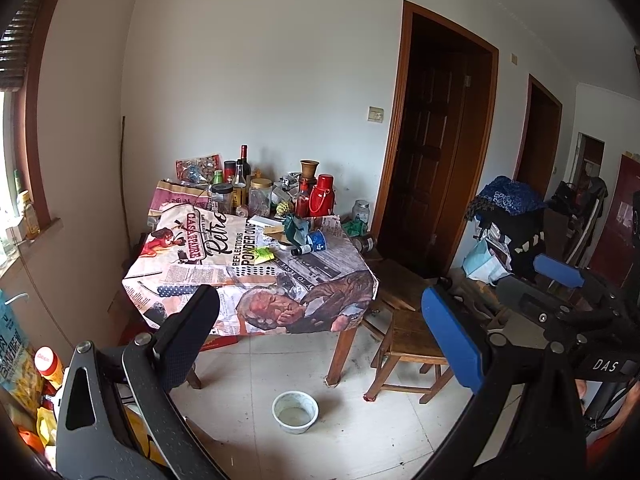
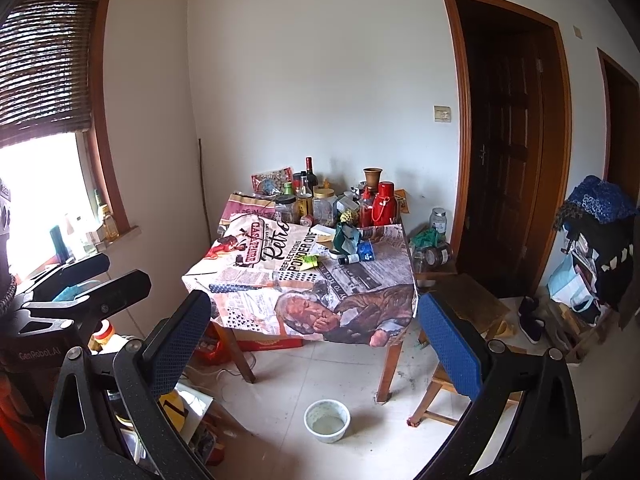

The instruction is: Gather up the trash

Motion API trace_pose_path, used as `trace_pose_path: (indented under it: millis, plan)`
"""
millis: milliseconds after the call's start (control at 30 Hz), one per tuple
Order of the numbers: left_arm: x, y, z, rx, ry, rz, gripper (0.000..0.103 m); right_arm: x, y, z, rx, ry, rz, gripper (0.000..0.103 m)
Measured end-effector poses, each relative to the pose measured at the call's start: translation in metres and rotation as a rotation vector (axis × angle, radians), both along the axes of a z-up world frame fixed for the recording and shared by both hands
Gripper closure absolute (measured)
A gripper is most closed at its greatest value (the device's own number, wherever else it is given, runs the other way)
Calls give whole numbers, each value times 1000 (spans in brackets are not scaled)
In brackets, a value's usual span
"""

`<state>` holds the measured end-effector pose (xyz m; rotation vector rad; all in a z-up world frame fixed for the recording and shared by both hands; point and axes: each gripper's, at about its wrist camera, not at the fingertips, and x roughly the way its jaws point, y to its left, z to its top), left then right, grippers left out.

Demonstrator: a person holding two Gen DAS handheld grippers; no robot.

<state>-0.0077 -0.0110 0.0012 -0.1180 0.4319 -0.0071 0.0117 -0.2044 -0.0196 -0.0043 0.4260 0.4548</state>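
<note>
A table [image 1: 192, 280] [image 2: 240, 292] with a printed newspaper-style cloth stands across the room. Trash lies on it: a crumpled teal wrapper [image 1: 295, 227] [image 2: 345, 237], a blue cup on its side [image 1: 319, 241] [image 2: 365, 251], a small dark bottle lying down [image 1: 301, 251] [image 2: 349, 259] and a yellow-green packet [image 1: 264, 255] [image 2: 310, 261]. My left gripper [image 1: 320, 332] is open and empty, well short of the table. My right gripper [image 2: 316, 336] is open and empty too. The right gripper also shows at the right of the left wrist view [image 1: 560, 280]; the left gripper also shows at the left of the right wrist view [image 2: 92, 276].
Jars, bottles and a red thermos [image 1: 320, 196] [image 2: 385, 203] crowd the table's back. A white bowl [image 1: 295, 406] [image 2: 327, 420] sits on the tiled floor. A wooden stool [image 1: 412, 356] [image 2: 444, 396] stands right of the table. Bags [image 1: 24, 360] clutter the left floor.
</note>
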Motion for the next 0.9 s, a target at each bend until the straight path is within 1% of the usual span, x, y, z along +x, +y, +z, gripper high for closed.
trace_pose_path:
  millis: [600,900]
  plan:
    - [0,4,1,0,0,12,1,0,5,1,5,-2,8,0]
    - [-1,8,-1,-1,-3,1,1,1,4,-1,3,-4,2,0]
